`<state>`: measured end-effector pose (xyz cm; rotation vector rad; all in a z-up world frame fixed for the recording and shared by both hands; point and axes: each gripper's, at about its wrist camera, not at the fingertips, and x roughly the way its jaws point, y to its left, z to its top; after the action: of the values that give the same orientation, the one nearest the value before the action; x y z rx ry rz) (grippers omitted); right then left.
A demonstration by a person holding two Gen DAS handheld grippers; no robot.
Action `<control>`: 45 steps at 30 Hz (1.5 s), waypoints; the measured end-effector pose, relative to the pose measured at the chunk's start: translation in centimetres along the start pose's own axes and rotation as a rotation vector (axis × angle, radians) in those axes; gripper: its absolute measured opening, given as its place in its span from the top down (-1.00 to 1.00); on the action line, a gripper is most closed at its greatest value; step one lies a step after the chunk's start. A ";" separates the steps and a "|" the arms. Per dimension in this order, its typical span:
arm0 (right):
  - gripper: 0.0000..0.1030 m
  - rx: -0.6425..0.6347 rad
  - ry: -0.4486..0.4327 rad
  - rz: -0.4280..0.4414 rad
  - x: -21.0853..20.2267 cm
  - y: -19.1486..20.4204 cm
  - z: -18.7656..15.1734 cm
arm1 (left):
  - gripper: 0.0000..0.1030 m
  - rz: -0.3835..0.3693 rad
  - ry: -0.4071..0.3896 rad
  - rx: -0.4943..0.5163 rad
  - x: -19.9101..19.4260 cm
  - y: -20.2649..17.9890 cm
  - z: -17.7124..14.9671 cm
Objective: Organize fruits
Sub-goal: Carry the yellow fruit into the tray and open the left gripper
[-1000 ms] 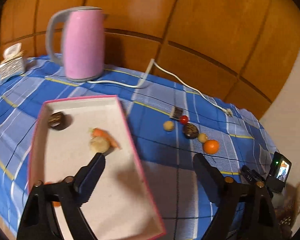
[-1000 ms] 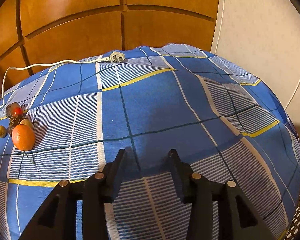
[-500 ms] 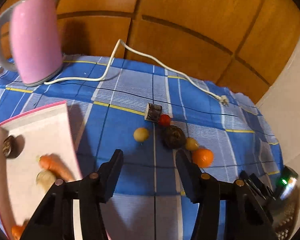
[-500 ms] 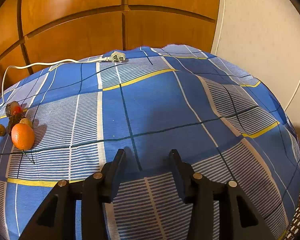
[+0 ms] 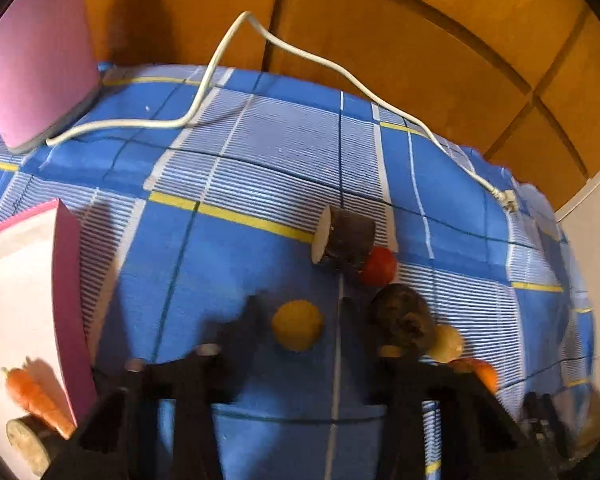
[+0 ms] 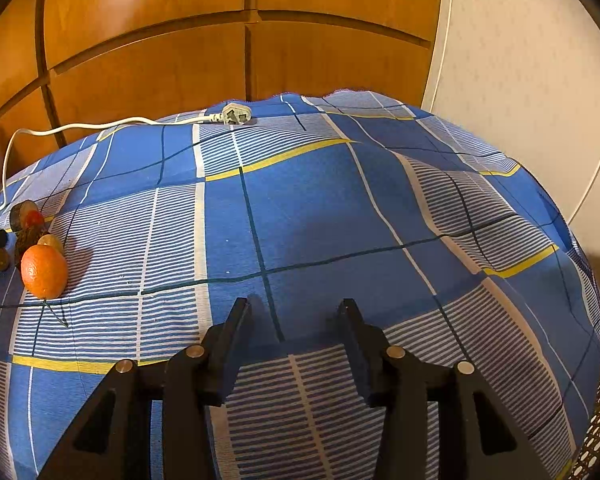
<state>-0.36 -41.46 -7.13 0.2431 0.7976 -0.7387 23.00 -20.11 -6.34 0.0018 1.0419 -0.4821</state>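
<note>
In the left wrist view my left gripper is open, low over the blue checked cloth, and a small yellow fruit lies between its fingers, untouched. To its right lie a dark round fruit, a pale yellow fruit, an orange, a red tomato and a dark cut cylinder. The pink-rimmed tray at left holds a carrot. My right gripper is open and empty over bare cloth; the orange lies far to its left.
A pink kettle stands at the back left, and its white cord runs across the cloth to a plug. Wooden panels stand behind the table. The cloth drops off at the right edge by a white wall.
My left gripper has swung right from the tray and come down around the yellow fruit. The right gripper has barely moved.
</note>
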 end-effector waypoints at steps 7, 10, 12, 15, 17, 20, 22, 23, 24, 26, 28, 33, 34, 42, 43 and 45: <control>0.10 -0.002 -0.001 -0.001 0.0 0.0 0.0 | 0.49 -0.025 -0.023 0.000 -0.6 0.4 -0.9; 0.10 -0.001 -0.001 -0.001 0.0 0.0 0.0 | 0.49 -0.047 -0.040 -0.009 -1.9 0.6 -1.4; 0.10 -0.001 -0.001 0.000 0.0 -0.1 0.0 | 0.49 -0.075 -0.056 -0.017 -3.4 0.9 -2.0; 0.10 -0.001 -0.001 0.001 0.0 0.0 0.0 | 0.49 -0.106 -0.083 -0.034 -5.7 1.4 -3.0; 0.10 0.001 -0.001 0.003 0.0 -0.1 0.0 | 0.49 -0.118 -0.103 -0.054 -7.4 2.1 -3.9; 0.10 0.003 -0.001 0.006 0.1 -0.1 0.0 | 0.49 -0.117 -0.137 -0.083 -9.8 3.3 -5.5; 0.10 0.004 -0.001 0.008 0.1 -0.1 0.1 | 0.49 -0.113 -0.159 -0.107 -11.2 4.5 -6.6; 0.10 0.005 -0.001 0.009 0.1 -0.2 0.1 | 0.49 -0.106 -0.169 -0.119 -11.8 5.1 -7.1; 0.10 0.005 -0.001 0.009 0.1 -0.2 0.1 | 0.49 -0.102 -0.176 -0.135 -12.5 5.8 -7.7; 0.10 0.007 -0.001 0.011 0.1 -0.2 0.1 | 0.49 -0.083 -0.194 -0.166 -13.7 7.2 -8.9; 0.10 0.007 -0.001 0.010 0.1 -0.2 0.1 | 0.49 -0.063 -0.211 -0.201 -15.0 8.8 -10.2; 0.10 0.007 -0.001 0.011 0.2 -0.2 0.1 | 0.49 -0.024 -0.227 -0.262 -17.1 12.1 -13.5; 0.10 0.007 -0.001 0.010 0.1 -0.2 0.1 | 0.49 -0.017 -0.227 -0.267 -17.3 12.5 -14.0; 0.10 0.008 -0.001 0.010 0.1 -0.2 0.1 | 0.48 0.020 -0.216 -0.288 -17.1 14.5 -17.5; 0.10 0.008 -0.001 0.010 0.1 -0.2 0.1 | 0.48 0.028 -0.218 -0.277 -17.0 14.3 -17.7; 0.10 0.007 -0.001 0.010 0.1 -0.2 0.1 | 0.48 0.037 -0.231 -0.258 -17.1 13.9 -18.0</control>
<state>-0.37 -41.74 -7.14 0.2530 0.7924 -0.7321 6.43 2.98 -4.58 -0.2579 0.8686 -0.3029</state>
